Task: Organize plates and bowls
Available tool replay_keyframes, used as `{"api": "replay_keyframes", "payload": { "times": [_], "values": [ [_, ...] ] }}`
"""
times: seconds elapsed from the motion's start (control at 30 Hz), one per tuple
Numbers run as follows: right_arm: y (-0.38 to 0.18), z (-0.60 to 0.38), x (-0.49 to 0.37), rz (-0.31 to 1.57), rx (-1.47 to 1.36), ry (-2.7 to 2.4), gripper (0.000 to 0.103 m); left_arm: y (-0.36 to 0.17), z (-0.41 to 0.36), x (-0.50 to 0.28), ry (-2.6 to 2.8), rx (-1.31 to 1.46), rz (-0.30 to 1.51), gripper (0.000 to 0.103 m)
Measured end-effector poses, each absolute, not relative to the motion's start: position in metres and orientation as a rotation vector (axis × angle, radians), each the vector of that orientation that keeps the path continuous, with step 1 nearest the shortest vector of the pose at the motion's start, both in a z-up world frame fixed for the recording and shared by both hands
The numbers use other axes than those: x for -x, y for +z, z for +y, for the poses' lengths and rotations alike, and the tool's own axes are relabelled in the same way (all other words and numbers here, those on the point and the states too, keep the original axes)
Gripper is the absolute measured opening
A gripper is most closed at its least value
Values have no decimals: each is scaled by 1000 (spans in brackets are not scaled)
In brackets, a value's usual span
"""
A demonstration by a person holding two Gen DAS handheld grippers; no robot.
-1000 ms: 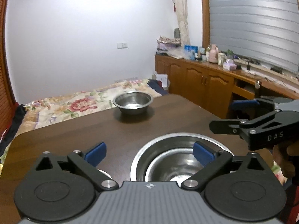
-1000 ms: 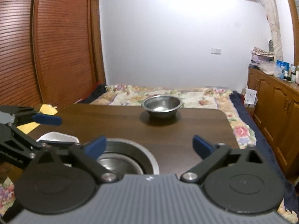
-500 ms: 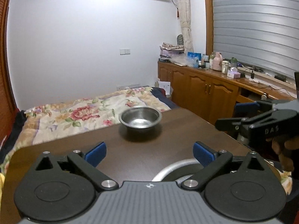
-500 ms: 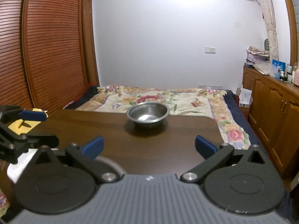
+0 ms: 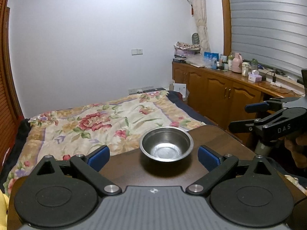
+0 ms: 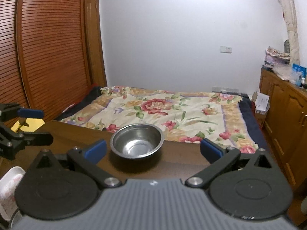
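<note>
Steel bowl point(image 5: 166, 146) on bench point(image 5: 214, 140): light, rigid, slippery; pinch its rim. Both claws, left point(image 5: 153, 156) and right point(image 6: 153, 149), gape empty.

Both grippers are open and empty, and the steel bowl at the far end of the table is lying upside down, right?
Not quite. The steel bowl stands upright, its shiny inside visible in both wrist views. The rest holds: the left gripper and right gripper are open and empty, and the bowl sits near the table's far edge.
</note>
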State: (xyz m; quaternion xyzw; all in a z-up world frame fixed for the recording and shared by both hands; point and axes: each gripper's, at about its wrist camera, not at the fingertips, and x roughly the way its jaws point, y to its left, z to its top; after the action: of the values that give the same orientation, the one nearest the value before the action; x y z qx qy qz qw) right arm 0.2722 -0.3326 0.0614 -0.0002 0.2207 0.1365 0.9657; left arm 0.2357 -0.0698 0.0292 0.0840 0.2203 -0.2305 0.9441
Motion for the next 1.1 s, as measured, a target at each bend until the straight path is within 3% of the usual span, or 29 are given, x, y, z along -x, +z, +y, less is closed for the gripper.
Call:
{"api": "replay_keyframes", "payload": {
  "times": [0.23, 0.3, 0.37, 0.5, 1.1],
  "values": [
    [42, -338, -318, 519, -36, 333, 102, 7, -86, -278, -462, -166, 521, 85],
    [35, -338, -330, 535, -55, 349, 96, -1, -91, -290, -456, -169, 549, 82],
    [27, -338, -343, 559, -71, 354, 78, -6, -95, -303, -454, -159, 569, 79],
    [15, -336, -359, 595, -105, 368, 69, -16, -101, -320, -451, -157, 594, 72],
    [-3, -333, -380, 679, -189, 387, 36, -36, -111, -359, -468, -89, 707, 62]
  ]
}}
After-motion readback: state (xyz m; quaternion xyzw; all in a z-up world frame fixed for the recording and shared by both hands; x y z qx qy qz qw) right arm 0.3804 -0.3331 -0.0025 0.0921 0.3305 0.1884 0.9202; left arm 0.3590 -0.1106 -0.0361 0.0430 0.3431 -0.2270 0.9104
